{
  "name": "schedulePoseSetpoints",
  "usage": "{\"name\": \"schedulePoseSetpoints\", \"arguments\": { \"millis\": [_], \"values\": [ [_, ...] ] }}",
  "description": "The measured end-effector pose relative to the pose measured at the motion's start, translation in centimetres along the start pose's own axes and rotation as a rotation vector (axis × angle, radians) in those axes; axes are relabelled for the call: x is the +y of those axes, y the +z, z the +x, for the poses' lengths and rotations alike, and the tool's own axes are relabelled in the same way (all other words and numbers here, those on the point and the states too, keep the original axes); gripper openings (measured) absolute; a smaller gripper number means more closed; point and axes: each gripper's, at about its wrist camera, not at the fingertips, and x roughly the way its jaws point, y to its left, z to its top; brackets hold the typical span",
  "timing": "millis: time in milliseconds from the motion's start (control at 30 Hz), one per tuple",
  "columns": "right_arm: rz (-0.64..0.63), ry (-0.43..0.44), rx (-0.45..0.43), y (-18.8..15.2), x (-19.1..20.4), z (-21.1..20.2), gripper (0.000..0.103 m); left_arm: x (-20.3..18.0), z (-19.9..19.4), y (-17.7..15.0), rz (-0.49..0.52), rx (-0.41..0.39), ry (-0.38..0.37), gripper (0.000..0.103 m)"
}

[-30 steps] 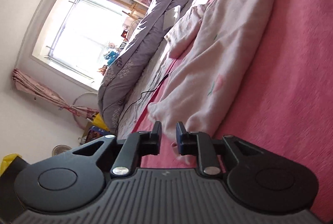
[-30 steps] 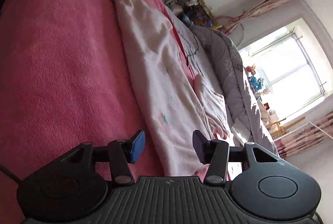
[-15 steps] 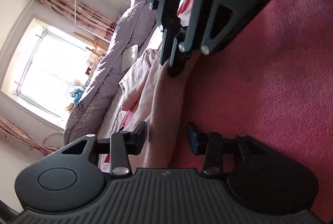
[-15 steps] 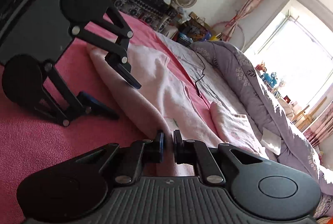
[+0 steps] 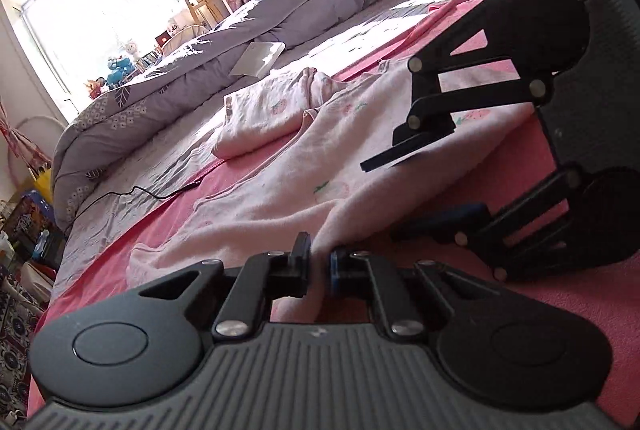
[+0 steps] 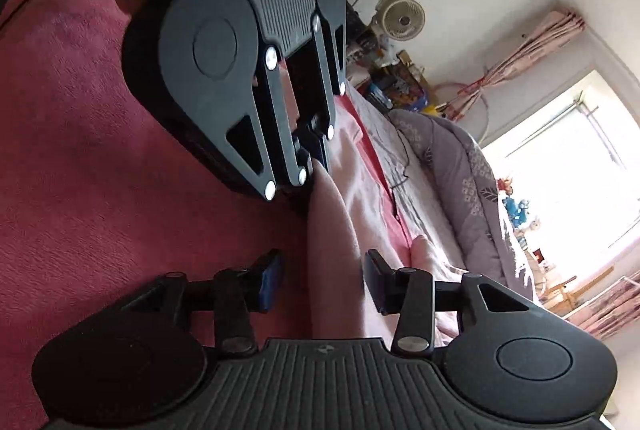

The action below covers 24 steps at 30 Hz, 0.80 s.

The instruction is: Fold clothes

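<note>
In the left wrist view, the left gripper [image 5: 319, 266] sits at the lower centre of the frame, its two black jaws pinched onto a bunched fold of the pink garment [image 5: 304, 166]. The garment is soft, fleecy cloth printed with small strawberry and leaf shapes; it spreads from the jaws up toward the middle right of the frame over a pink bedcover [image 5: 540, 294] with a fine nubby weave. A second, smaller pink cloth [image 5: 260, 114] lies rolled just above it, near the centre. At the right edge the right gripper [image 5: 424, 190] comes in sideways, its flat black fingers spread wide, one above the garment's edge and one low by the bedcover. A lilac quilt [image 5: 200, 70] with a white flower print lies in a long puffy ridge across the upper left, a thin black cable [image 5: 132, 192] snakes over the sheet at the left, and a bright window [image 5: 92, 10] fills the upper left corner.

In the right wrist view, the right gripper [image 6: 324, 286] is at the bottom, jaws parted, with a smooth rounded fold of the garment [image 6: 332, 254] running between them without being clamped. The left gripper [image 6: 314, 150] hangs from the upper centre, fingers drawn together on the garment's top edge. Dark pink bedcover [image 6: 80, 190] fills the left side, and a round white fan [image 6: 400, 18] stands at the upper centre.
</note>
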Motion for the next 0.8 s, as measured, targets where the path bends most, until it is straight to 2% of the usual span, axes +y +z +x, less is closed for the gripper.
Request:
{"name": "schedulePoseSetpoints", "arguments": {
  "millis": [33,200,267,333,400,467,533,567,633,800],
  "values": [
    [-0.025,-0.018,0.032,-0.5,0.0,0.5,0.010,-0.3,0.0,-0.3,0.029,0.005,0.018,0.010],
    [-0.105,-0.049,0.094,-4.4,-0.3,-0.6,0.010,-2.0,-0.3,-1.6,0.172,0.029,0.108,0.010],
    [-0.143,-0.070,0.119,-5.8,-0.6,-1.1,0.011,-2.6,-0.4,-2.1,0.229,0.039,0.144,0.018],
    [-0.150,-0.083,0.134,-6.9,-0.8,-1.6,0.012,-3.6,-0.7,-2.9,0.301,0.031,0.201,0.017],
    [-0.143,-0.094,0.132,-7.4,-0.7,-1.9,0.019,-3.7,-1.0,-3.2,0.320,0.029,0.234,0.025],
    [-0.169,-0.130,0.124,-7.6,-0.5,-2.3,0.032,-3.4,-1.2,-3.3,0.324,0.029,0.296,0.054],
    [-0.174,-0.135,0.124,-7.7,-0.6,-2.9,0.037,-3.0,-1.5,-3.5,0.330,0.030,0.361,0.067],
    [-0.174,-0.136,0.124,-7.7,-0.6,-3.2,0.038,-2.8,-1.6,-3.7,0.339,0.037,0.376,0.069],
    [-0.158,-0.114,0.128,-7.9,-0.9,-4.0,0.038,-2.5,-1.7,-4.2,0.347,0.057,0.367,0.067],
    [-0.032,-0.002,0.151,-8.2,-2.6,-6.0,0.038,-2.5,-1.1,-4.4,0.372,0.082,0.308,0.051]
  ]
}}
